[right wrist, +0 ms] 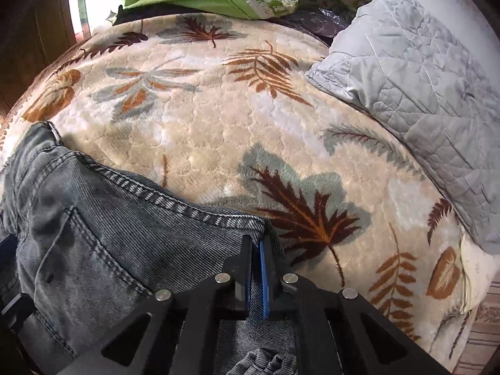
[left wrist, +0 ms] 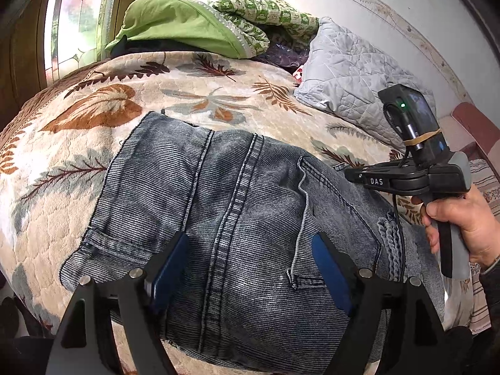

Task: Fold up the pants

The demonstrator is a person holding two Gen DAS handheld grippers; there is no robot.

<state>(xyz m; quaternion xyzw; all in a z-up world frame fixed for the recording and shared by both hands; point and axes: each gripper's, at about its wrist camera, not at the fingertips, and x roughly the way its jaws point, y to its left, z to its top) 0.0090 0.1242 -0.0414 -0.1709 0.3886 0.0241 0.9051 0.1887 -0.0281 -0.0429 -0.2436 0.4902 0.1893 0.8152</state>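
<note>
Grey-blue denim pants (left wrist: 237,218) lie folded on a leaf-patterned blanket (left wrist: 103,115), seat side up with a back pocket showing. My left gripper (left wrist: 250,250) hovers just over the middle seam, open, its blue pads (left wrist: 328,268) spread wide with nothing pinched. In the right wrist view my right gripper (right wrist: 256,243) is shut on the seamed corner edge of the pants (right wrist: 109,234), denim caught between the blue pads (right wrist: 265,268). The right gripper's body (left wrist: 415,175), held by a hand (left wrist: 462,218), shows at the right of the left wrist view.
A grey quilted pillow (left wrist: 353,68) lies at the back right of the bed. A green cloth (left wrist: 178,25) and a green patterned quilt (left wrist: 268,15) are piled at the headboard end. The blanket (right wrist: 250,118) stretches beyond the pants. A window (left wrist: 78,22) is at the far left.
</note>
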